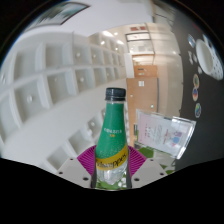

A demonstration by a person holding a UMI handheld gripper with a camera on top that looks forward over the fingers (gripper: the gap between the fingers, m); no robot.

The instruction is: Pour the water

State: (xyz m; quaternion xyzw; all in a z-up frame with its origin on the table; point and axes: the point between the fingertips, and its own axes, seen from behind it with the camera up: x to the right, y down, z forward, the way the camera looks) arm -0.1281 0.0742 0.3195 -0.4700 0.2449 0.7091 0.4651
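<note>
A clear plastic bottle (113,130) with a green and yellow label and a dark cap stands upright between my fingers, lifted against the room behind. Both magenta pads (87,158) press on its lower body, one at each side. My gripper (112,168) is shut on the bottle. A clear plastic cup (165,133) sits just to the right of the bottle and a little beyond the fingers, tilted in the view. I cannot tell how much water is in the bottle.
White shelving or cabinet units (50,80) run along the left. A wooden door or panel (150,85) and ceiling lights show beyond. The surface under the cup is hidden.
</note>
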